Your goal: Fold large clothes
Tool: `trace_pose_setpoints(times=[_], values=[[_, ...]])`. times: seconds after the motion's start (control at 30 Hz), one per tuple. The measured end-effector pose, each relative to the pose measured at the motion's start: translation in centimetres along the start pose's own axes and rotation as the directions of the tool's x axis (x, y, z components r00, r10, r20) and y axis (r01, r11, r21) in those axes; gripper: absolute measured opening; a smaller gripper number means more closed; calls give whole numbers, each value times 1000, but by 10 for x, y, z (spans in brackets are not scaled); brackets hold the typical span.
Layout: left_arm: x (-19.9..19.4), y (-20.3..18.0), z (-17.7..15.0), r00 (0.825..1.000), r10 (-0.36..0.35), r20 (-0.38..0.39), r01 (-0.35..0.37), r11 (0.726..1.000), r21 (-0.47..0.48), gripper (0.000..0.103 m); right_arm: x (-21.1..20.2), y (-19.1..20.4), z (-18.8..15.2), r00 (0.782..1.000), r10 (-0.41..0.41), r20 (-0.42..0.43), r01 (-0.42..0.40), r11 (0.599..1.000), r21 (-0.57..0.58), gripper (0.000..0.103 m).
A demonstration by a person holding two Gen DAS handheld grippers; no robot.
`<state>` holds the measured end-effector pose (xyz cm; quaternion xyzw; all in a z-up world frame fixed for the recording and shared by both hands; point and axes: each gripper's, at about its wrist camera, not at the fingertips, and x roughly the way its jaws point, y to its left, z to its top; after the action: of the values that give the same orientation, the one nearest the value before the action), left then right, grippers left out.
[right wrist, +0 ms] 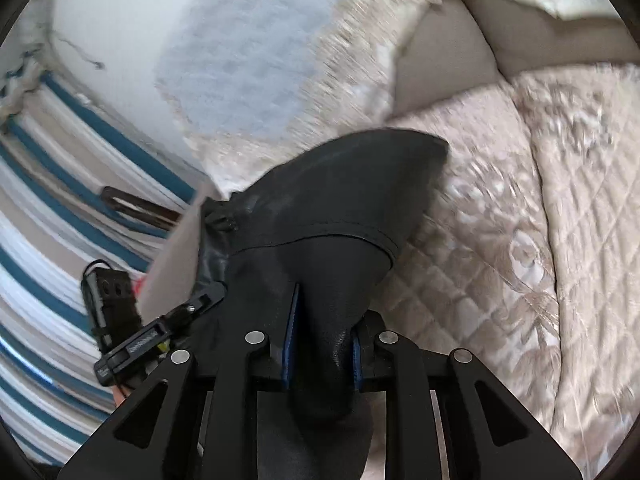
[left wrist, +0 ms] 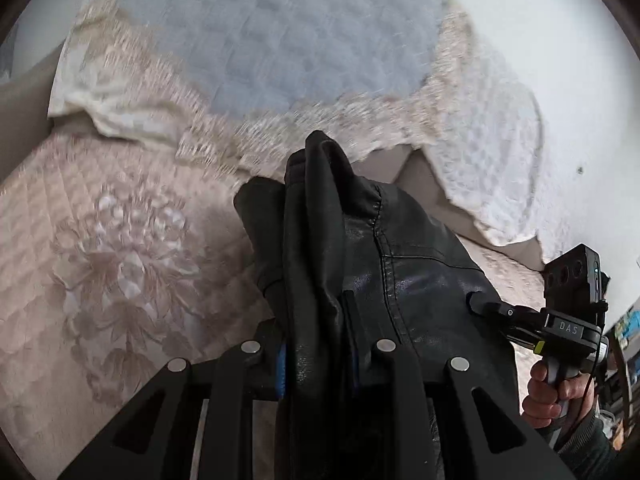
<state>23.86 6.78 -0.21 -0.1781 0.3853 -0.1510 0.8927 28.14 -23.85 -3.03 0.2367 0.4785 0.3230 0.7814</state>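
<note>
A black leather jacket (left wrist: 400, 264) hangs bunched between both grippers, lifted above the bed. My left gripper (left wrist: 318, 344) is shut on a thick fold of it. My right gripper (right wrist: 324, 344) is shut on another fold of the same jacket (right wrist: 320, 208). The right gripper also shows in the left wrist view (left wrist: 492, 308) at the jacket's right edge, held by a hand. The left gripper shows in the right wrist view (right wrist: 208, 296) at the jacket's left edge. The rest of the jacket is hidden below the fingers.
A pink quilted bedspread (left wrist: 100, 248) with an embroidered flower covers the bed. A blue-and-cream lace pillow (left wrist: 260, 40) lies at the head, against a white wall (left wrist: 560, 60). A blue-striped surface (right wrist: 60, 208) lies to the left in the right wrist view.
</note>
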Motion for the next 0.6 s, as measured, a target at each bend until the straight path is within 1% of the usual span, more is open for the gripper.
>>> trace_pose_setpoints(times=[0.07,0.1,0.13,0.2,0.27,0.37,0.5,0.6], values=[[23,14,-8,998,30,-53,-31,999,-18,23,21,-14,-3,995,-70,-65,71,997,14,31],[33,20,-15,996,52,-77,-55,998,-29,28,25,-19,-6,994,-79,-73,80,997,15,38],[37,26,-20,995,57,-76,-60,997,-39,33,24,-22,-8,996,-69,-62,71,997,22,41],[34,35,-26,997,41,-62,-46,996,-81,37,17,-22,-9,997,-63,-52,65,997,32,41],[28,41,-28,998,34,-56,-40,993,-110,38,9,-17,-9,993,-108,-43,108,994,0,41],[11,39,-31,998,47,-49,-52,992,-115,38,-10,-5,-14,987,-160,-12,159,986,-50,41],[-29,22,-40,996,84,7,-83,992,-99,35,-37,19,-33,983,-178,41,181,977,-108,41],[-51,1,-54,995,90,48,-88,994,-59,35,-43,34,-53,981,-187,50,193,968,-162,41]])
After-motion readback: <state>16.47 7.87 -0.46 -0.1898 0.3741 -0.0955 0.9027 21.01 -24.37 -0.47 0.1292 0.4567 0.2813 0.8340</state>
